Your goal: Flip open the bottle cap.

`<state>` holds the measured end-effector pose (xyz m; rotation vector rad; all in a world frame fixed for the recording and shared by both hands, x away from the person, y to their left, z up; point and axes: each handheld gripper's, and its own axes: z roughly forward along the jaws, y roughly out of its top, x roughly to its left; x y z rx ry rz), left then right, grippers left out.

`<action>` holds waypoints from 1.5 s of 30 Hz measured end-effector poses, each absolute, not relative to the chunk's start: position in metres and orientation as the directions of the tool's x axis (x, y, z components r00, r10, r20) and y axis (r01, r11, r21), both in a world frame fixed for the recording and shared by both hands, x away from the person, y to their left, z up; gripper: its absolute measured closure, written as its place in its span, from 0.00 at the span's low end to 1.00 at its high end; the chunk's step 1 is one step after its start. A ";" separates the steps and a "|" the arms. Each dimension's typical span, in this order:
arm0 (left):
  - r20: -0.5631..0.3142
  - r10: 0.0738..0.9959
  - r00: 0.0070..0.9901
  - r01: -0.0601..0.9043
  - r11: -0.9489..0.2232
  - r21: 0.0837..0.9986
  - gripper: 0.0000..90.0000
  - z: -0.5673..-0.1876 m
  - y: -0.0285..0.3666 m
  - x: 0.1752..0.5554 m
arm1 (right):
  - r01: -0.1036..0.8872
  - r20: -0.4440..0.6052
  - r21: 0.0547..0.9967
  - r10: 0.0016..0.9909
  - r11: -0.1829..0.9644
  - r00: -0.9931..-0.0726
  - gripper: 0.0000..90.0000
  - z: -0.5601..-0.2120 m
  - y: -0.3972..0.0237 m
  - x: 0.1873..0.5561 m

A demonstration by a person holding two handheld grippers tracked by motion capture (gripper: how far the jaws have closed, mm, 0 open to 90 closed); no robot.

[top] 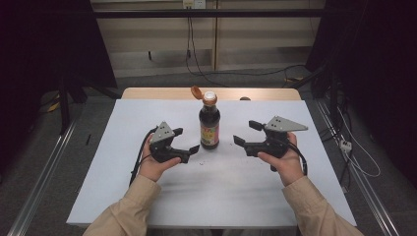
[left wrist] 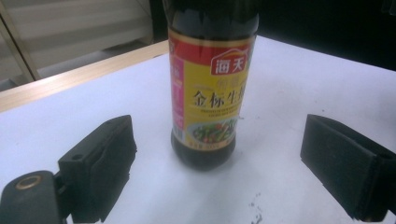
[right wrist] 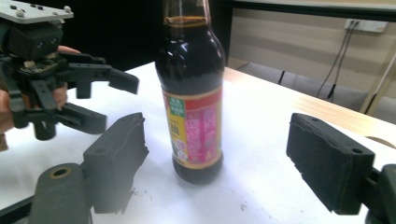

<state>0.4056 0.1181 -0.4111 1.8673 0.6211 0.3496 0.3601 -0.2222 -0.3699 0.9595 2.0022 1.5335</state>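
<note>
Standing upright near the middle of the pale blue-white table top [top: 231, 191], the dark glass sauce bottle with its yellow, red and pink label [top: 209, 124] has its small orange flip cap [top: 196, 92] swung open and tilted back to the left of the pale spout. On either side of it a person's hands, in beige sleeves [top: 132, 206], each hold a black two-jaw tool. The left gripper [top: 185, 140] sits just beside the bottle on its left, jaws spread wide and released, with nothing pressed between them; in the left gripper view the bottle [left wrist: 211, 84] stands beyond and between the two black pads [left wrist: 105, 163], clear of both. The right gripper [top: 247, 132] sits a little farther off on the bottle's right, likewise released, with its jaws gaping. In the right gripper view the bottle [right wrist: 192, 98] stands between the parted pads [right wrist: 329, 161] without touching either, and the left gripper [right wrist: 105, 98] shows beyond it, unclenched. A few dark specks [left wrist: 254, 207] mark the table near the bottle's base.
</note>
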 end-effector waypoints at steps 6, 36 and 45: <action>-0.053 0.567 0.822 0.254 -0.281 0.926 0.10 -0.411 0.128 0.400 | 0.254 0.054 0.956 0.760 0.148 -0.648 0.18 -0.379 -0.230 0.351; -0.050 0.567 0.822 0.266 -0.305 0.915 0.10 -0.417 0.178 0.369 | 0.280 0.047 0.945 0.779 0.167 -0.625 0.16 -0.416 -0.250 0.312; -0.041 0.578 0.815 0.263 -0.307 0.915 0.10 -0.419 0.194 0.361 | 0.282 0.046 0.945 0.786 0.166 -0.617 0.16 -0.422 -0.256 0.305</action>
